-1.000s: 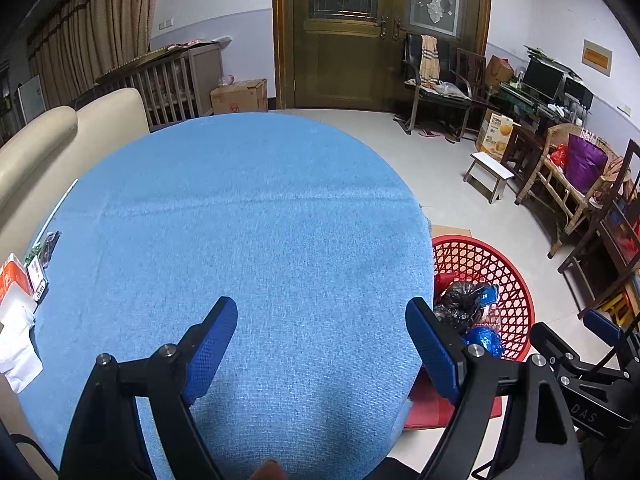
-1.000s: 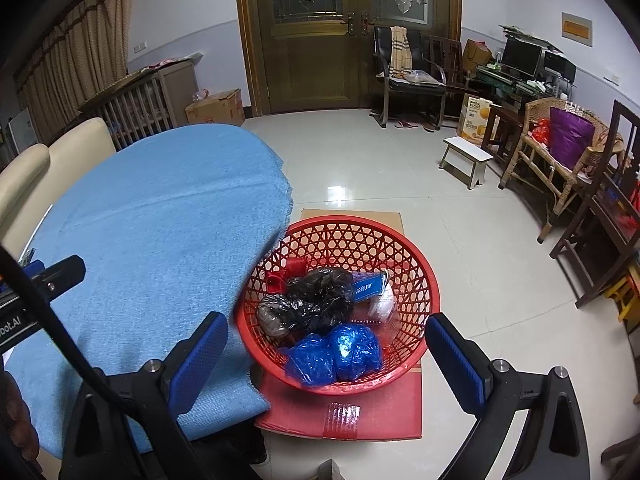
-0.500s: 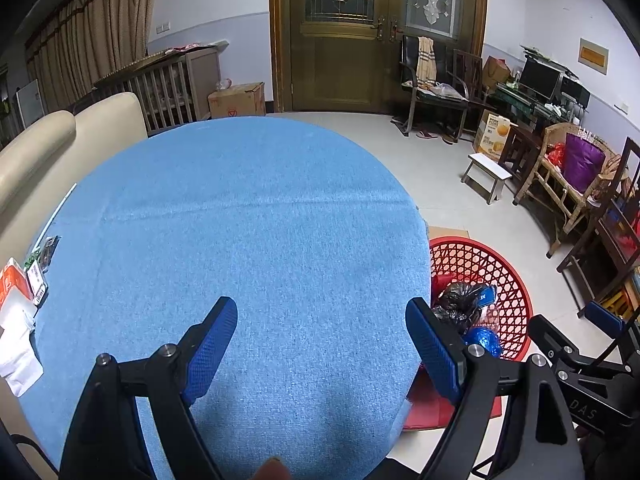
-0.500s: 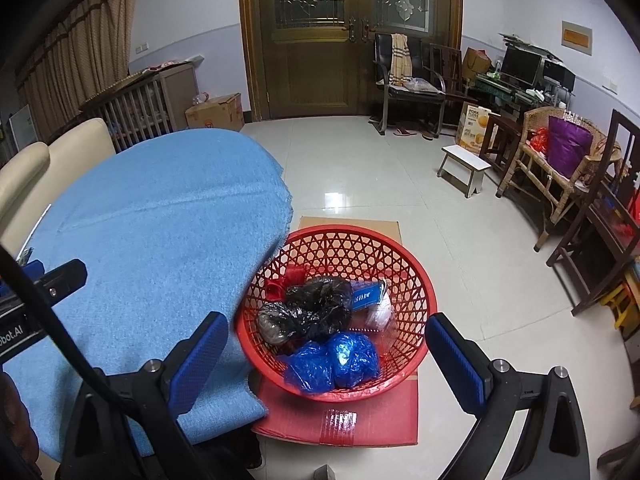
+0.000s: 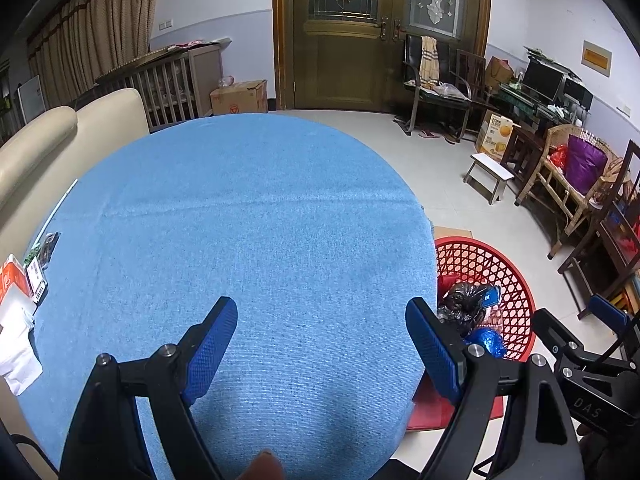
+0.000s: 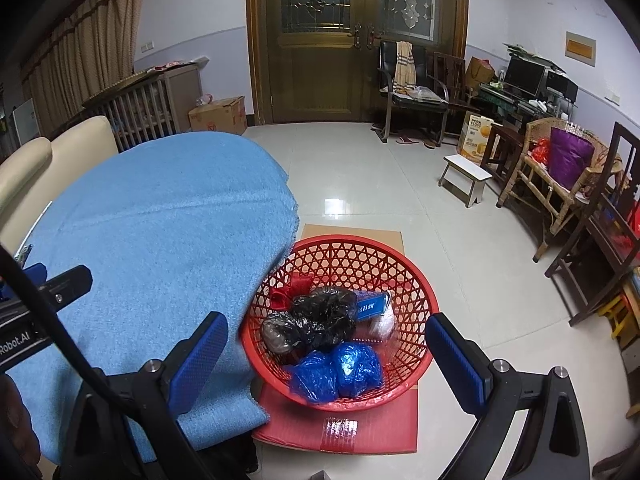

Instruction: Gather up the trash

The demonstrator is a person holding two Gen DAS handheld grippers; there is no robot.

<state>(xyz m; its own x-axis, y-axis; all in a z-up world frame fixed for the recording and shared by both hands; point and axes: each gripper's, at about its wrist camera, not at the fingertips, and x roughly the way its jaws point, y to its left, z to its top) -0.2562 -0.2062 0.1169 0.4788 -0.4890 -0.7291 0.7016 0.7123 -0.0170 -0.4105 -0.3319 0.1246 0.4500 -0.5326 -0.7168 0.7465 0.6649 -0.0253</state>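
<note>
- Your left claw (image 5: pixel 320 344): jaws spread, nothing between them, above the desk (image 5: pixel 248 240).
- Your right claw (image 6: pixel 324 354): jaws spread, empty, over the red basket (image 6: pixel 416 280).
- Trash: black bag (image 6: pixel 320 316) and blue bags (image 6: pixel 340 372) lie in the basket on the floor.
- Remaining, by my judgement: little; only papers (image 5: pixel 16 344) at the desk's left edge.
- Room: blue cloth, tiled floor, wooden door.

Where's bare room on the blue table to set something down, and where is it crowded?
The blue tablecloth is bare from the left gripper out to its far rim and its edge by the red basket. Crowded spots: the packets and papers at the left edge, and the basket, holding black bags and blue bags.
</note>
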